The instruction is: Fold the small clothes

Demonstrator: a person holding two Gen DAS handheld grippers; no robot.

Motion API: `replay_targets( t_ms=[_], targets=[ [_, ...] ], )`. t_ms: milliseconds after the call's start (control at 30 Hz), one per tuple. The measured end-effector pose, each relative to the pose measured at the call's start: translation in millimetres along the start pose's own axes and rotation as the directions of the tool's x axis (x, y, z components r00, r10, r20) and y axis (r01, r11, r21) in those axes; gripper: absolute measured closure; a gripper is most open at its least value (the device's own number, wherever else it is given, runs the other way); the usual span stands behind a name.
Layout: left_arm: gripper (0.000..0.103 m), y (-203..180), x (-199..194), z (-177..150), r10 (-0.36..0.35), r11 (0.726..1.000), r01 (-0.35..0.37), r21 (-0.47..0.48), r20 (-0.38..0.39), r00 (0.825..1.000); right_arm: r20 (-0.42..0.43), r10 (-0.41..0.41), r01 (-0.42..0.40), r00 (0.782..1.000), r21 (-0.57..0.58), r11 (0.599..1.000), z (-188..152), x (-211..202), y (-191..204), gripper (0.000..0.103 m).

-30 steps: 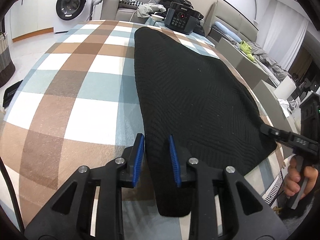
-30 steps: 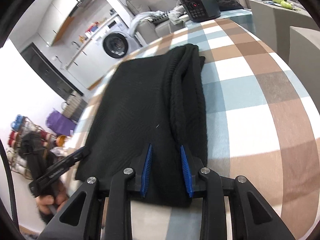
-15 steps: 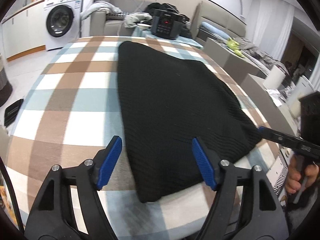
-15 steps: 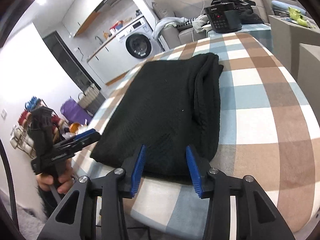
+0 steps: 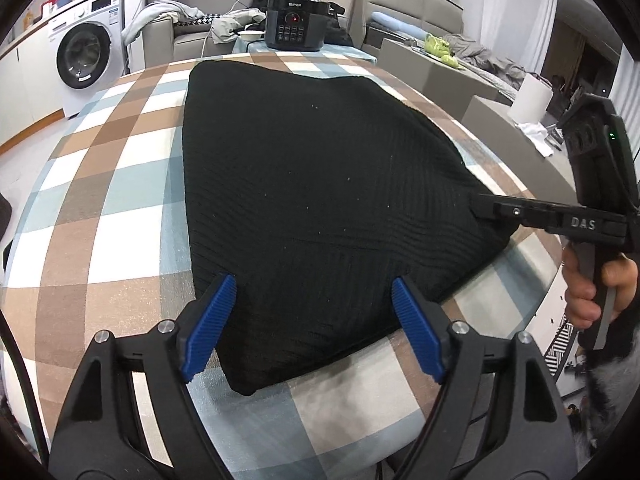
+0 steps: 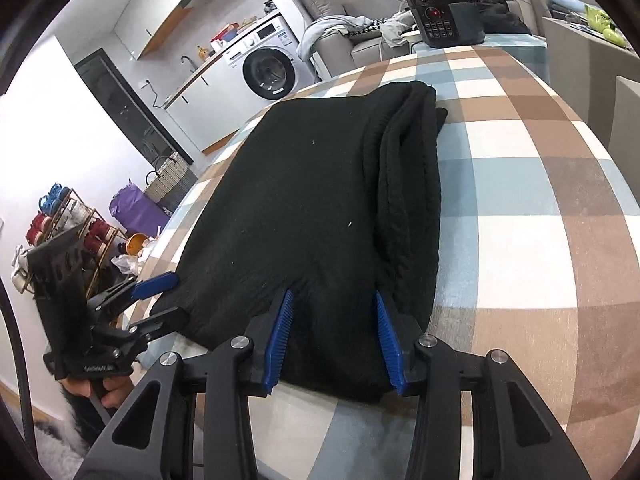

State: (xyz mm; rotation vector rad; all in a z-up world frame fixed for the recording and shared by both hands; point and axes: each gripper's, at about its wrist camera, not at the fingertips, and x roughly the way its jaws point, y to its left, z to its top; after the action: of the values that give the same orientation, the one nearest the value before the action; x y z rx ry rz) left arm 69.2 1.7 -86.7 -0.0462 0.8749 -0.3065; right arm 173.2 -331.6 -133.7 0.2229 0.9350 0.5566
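**Tongs at the near hem: left letting go, right bunching the knit**

Your left tongs (image 5: pixel 312 326) were opening, the blue pads spread wide on either side of the near corner of the black knit garment (image 5: pixel 304 184) and pressing on nothing. Your right tongs (image 6: pixel 332 338) stood part-way closed at the other near corner, a puckered ridge of the fabric rising between the pads; whether they truly pinched it I could not tell, so I judged them loose around it rather than clenched.

From the left tongs the garment ran away toward 12 o'clock, its long axis pointing at the far end of the bench (image 5: pixel 100 184), its near hem touching the pad tips. In the right wrist view the same cloth stretched from 6 toward 12 o'clock, with a thicker folded roll of layers along its edge at 1 o'clock. Both tongs sat at the near hem, one at each corner, so neither hand was clearly nearer. My judgement: the next fold would carry that hem toward 12 o'clock, and you would need both corners gripped first.

The bench wore a checked cloth of brown, blue and white. Beyond it at 12 o'clock stood a black electric cooker (image 5: pixel 295 24), a washing machine (image 5: pixel 82 60) at 10 o'clock, and a grey sofa (image 5: pixel 404 16) heaped with clothes.
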Motion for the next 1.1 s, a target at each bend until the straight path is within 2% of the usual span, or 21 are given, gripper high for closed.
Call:
replay_targets(
  t_ms=[33,133,267,300,333,367,400,500,533,567,633,700,733,900,967,1100],
  targets=[
    [0.025,1,1,0,-0.002,1.0,0.002,-0.001,-0.003,1.0,-0.001,0.012,-0.012,1.0,-0.006,1.0,-2,-2,1,0.061],
    [0.025,3,3,-1,-0.008,1.0,0.008,-0.003,-0.011,1.0,0.018,0.128,-0.128,0.992,0.002,0.992,-6,-7,-1,0.061],
    [0.025,6,4,0,-0.016,1.0,0.016,-0.009,-0.013,1.0,0.017,0.119,-0.119,0.993,0.026,0.993,-3,0,-6,0.062],
    [0.025,6,4,0,-0.016,1.0,0.016,-0.008,-0.014,1.0,0.028,0.12,-0.121,0.992,0.041,0.992,-1,1,-9,0.072],
    [0.025,6,4,0,-0.015,1.0,0.015,-0.005,-0.013,1.0,0.031,0.114,-0.115,0.993,0.053,0.992,1,2,-10,0.087],
    [0.025,7,4,0,-0.016,1.0,0.016,-0.006,-0.013,1.0,0.039,0.118,-0.12,0.992,0.06,0.991,3,1,-11,0.091],
    [0.025,7,4,0,-0.017,1.0,0.017,-0.007,-0.012,1.0,0.057,0.145,-0.149,0.988,0.06,0.987,5,-3,-10,0.092],
    [0.025,8,4,0,-0.008,1.0,0.008,-0.009,-0.016,1.0,0.175,0.288,-0.292,0.942,0.0,0.956,10,-31,6,0.093],
    [0.025,9,4,0,-0.009,1.0,0.009,-0.011,-0.018,1.0,0.182,0.301,-0.305,0.936,-0.002,0.952,12,-35,9,0.093],
    [0.025,11,5,0,-0.014,1.0,0.014,-0.015,-0.018,1.0,0.169,0.282,-0.286,0.944,-0.005,0.958,13,-34,9,0.093],
    [0.025,12,5,0,-0.018,1.0,0.018,-0.019,-0.019,1.0,0.112,0.162,-0.163,0.98,0.001,0.987,10,-22,6,0.093],
    [0.025,13,5,0,-0.019,1.0,0.019,-0.014,-0.019,1.0,0.032,0.077,-0.079,0.997,0.045,0.996,2,-5,-5,0.093],
    [0.025,13,4,0,-0.02,1.0,0.02,-0.013,-0.019,1.0,-0.006,0.062,-0.062,0.998,0.077,0.995,-3,2,-11,0.093],
    [0.025,15,-1,4,-0.039,0.999,0.039,-0.039,-0.01,0.999,0.019,0.104,-0.105,0.994,0.112,0.988,-2,-6,-8,0.09],
    [0.025,15,-6,5,-0.069,0.996,0.069,-0.051,0.008,0.998,0.016,0.109,-0.11,0.994,0.1,0.989,-1,-2,-6,0.087],
    [0.025,8,-9,4,-0.077,0.996,0.078,-0.044,0.026,0.997,0.011,0.123,-0.123,0.992,0.134,0.983,2,11,-10,0.086]
  ],
)
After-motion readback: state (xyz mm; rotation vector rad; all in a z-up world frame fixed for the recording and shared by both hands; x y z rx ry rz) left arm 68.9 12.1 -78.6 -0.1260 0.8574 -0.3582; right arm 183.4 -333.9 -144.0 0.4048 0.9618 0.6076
